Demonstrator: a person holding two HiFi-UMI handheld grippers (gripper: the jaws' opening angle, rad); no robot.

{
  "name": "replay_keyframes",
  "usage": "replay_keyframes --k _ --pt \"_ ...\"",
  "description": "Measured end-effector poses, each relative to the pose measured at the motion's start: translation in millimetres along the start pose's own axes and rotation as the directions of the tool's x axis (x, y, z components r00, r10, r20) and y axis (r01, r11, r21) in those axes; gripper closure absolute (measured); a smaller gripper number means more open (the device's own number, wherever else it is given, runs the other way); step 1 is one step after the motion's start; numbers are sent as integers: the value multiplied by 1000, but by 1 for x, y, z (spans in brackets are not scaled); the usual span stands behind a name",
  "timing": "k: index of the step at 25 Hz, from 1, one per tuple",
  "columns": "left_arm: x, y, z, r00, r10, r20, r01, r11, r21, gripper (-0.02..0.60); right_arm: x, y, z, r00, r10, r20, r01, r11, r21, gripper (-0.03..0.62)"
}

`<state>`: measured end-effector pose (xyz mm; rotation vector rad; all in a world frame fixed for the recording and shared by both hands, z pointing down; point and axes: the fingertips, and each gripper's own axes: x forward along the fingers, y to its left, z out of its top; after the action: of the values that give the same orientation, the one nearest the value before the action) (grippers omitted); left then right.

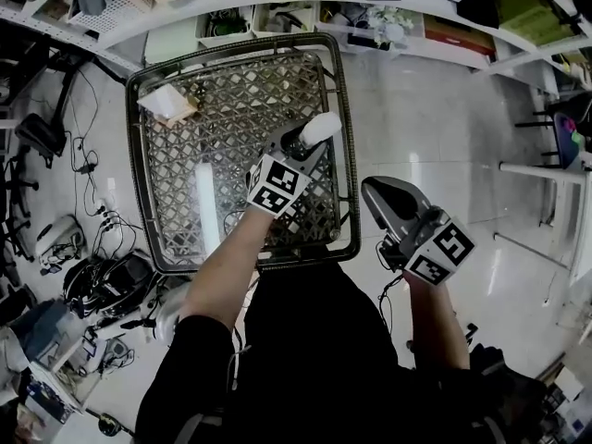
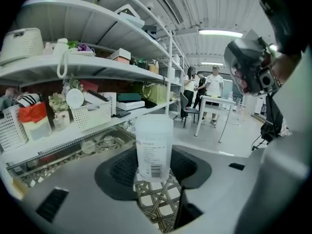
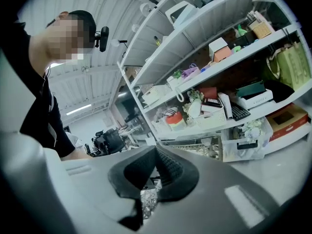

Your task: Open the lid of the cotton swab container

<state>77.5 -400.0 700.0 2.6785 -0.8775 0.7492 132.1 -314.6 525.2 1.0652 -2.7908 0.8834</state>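
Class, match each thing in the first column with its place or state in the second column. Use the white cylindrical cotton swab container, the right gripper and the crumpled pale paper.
Column 1
1. white cylindrical cotton swab container
2. right gripper
3. crumpled pale paper

Column 2
A. jaws together, nothing between them
B. at the far-left corner of the woven-top table
C. between the jaws of the left gripper

Pairs: 1-C, 2-A, 3-B
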Motion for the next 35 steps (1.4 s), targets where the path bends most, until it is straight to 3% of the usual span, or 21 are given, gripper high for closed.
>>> replay_keyframes --k 11,18,22,26,35 --pt "-133 -20 76 995 -50 91 44 997 60 383 5 67 51 995 65 70 -59 995 -87 582" --pt "-234 -40 101 989 -83 122 76 995 61 383 3 142 60 989 120 84 -105 981 -162 574" --pt "-272 -47 110 989 -75 128 61 992 111 383 2 175 62 988 130 84 -110 972 -209 533" --pt "-300 -64 116 985 -105 134 90 990 108 383 -8 195 62 986 143 85 -120 964 -237 487" --pt "-332 -119 131 971 -208 115 195 974 116 383 -32 237 66 945 328 -8 -314 896 -315 341"
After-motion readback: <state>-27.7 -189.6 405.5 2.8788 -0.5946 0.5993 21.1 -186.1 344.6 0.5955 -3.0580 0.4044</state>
